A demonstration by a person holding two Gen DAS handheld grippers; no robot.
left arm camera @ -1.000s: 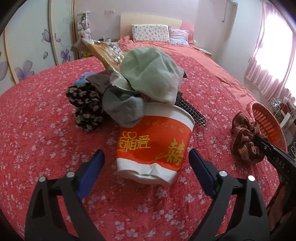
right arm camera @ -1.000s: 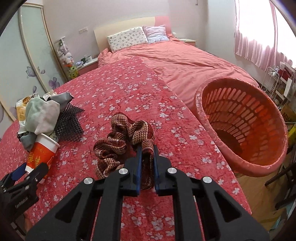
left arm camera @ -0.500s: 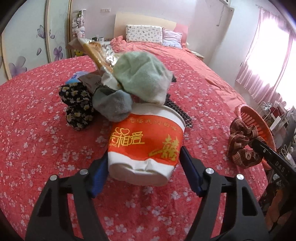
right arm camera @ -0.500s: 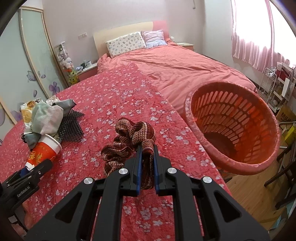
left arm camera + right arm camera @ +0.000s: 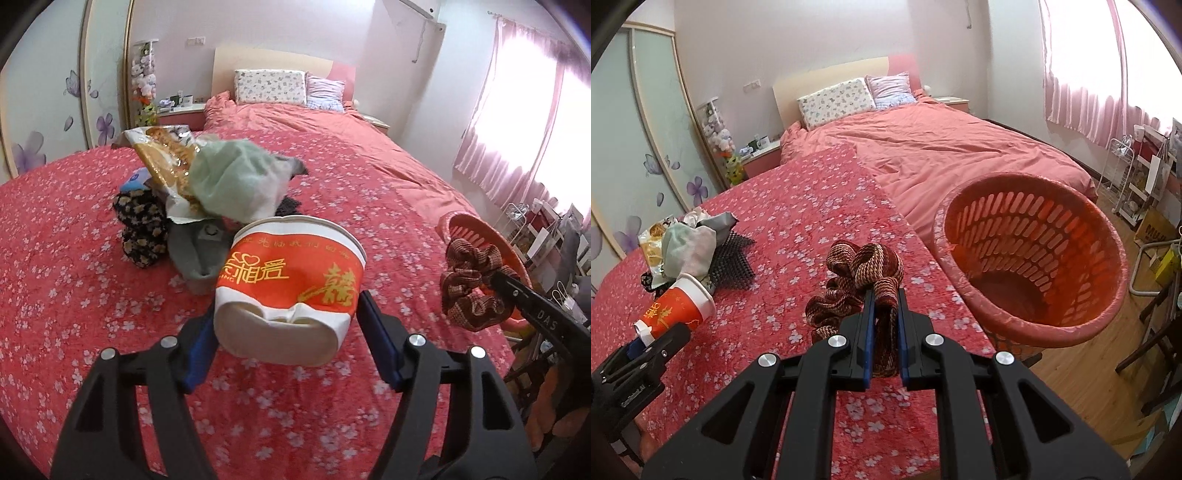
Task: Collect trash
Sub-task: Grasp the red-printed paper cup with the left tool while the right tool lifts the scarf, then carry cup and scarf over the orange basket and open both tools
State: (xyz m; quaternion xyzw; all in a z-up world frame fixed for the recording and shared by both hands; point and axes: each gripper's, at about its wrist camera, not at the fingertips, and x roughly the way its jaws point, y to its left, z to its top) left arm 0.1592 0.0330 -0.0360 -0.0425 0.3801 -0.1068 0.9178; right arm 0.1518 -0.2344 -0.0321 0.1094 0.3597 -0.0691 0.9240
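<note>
A red-and-white paper cup (image 5: 291, 288) with a dented base is tipped on its side, just above the bedspread. My left gripper (image 5: 286, 321) is shut on it, the blue pads pressing both sides. The right wrist view shows the same cup (image 5: 674, 308) at the lower left. My right gripper (image 5: 884, 295) is shut on a brown striped scrunchie (image 5: 860, 273), which hangs clear of the bed. From the left wrist view that scrunchie (image 5: 471, 284) hangs in front of the orange slatted basket (image 5: 476, 229). The basket (image 5: 1052, 328) stands open to the right of the bed edge.
Behind the cup lies a pile: a pale green cloth (image 5: 236, 181), a crinkled snack wrapper (image 5: 166, 158), a black floral fabric (image 5: 140, 229), a grey sock (image 5: 195, 254) and a black mesh piece (image 5: 733, 262). Wooden floor, chair legs and a wire rack (image 5: 1123, 173) are on the right.
The left jaws closed onto the cup and lifted it off the bedspread. The right gripper rose with the scrunchie, and the basket now sits closer in its view.
</note>
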